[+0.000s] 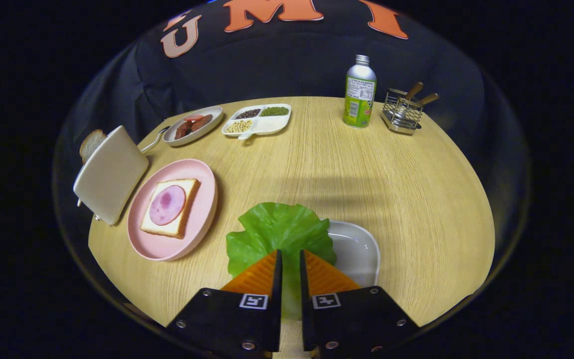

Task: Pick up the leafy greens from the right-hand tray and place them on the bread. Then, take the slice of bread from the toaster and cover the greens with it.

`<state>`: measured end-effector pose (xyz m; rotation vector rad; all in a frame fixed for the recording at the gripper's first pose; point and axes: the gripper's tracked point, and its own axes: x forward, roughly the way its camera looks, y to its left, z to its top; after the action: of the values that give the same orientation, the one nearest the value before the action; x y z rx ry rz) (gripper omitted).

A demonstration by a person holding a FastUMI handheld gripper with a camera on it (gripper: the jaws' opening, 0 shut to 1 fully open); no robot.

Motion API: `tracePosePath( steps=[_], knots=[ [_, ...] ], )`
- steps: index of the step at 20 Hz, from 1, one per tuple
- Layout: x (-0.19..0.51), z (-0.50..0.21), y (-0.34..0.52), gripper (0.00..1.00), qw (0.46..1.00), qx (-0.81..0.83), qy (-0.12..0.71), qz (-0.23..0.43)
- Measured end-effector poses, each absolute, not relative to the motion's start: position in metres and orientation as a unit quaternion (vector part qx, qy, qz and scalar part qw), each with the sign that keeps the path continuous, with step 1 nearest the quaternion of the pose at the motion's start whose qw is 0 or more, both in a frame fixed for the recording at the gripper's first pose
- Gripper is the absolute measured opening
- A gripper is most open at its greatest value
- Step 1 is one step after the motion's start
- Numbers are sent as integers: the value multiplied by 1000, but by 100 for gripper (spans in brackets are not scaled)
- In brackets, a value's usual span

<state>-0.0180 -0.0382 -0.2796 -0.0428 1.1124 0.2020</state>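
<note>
My gripper point(290, 255) is shut on the green lettuce leaf point(279, 232), which spreads out just ahead of the fingertips, over the left rim of the white tray point(359, 249). To the left, a pink plate point(198, 219) carries a slice of bread point(187, 212) topped with a round of ham point(167, 204). Beyond the plate stands a cream toaster point(110, 174) with a second slice of bread point(90, 143) sticking out of its slot.
At the far side of the wooden table lie a small dish of sausages point(193, 124) with a spoon, a divided dish of beans point(257, 120), a green bottle point(359, 92) and a wire rack of utensils point(402, 112).
</note>
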Motion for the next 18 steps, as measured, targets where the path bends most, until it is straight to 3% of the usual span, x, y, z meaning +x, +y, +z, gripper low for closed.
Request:
tracePosePath(
  steps=[1,3,5,8,9,12,13,18],
  knots=[
    [-18,-281,-38,33,844,-34,525,100],
    [-24,-294,-51,53,835,-91,535,95],
    [-25,-299,-52,63,829,-124,535,101],
    [-23,-300,-44,65,833,-133,523,120],
    [-26,-304,-37,63,831,-120,527,132],
    [-24,-302,-39,29,836,-106,524,124],
    [-24,-302,-37,7,836,-108,524,121],
    [-23,-300,-37,1,845,-93,518,100]
  ],
)
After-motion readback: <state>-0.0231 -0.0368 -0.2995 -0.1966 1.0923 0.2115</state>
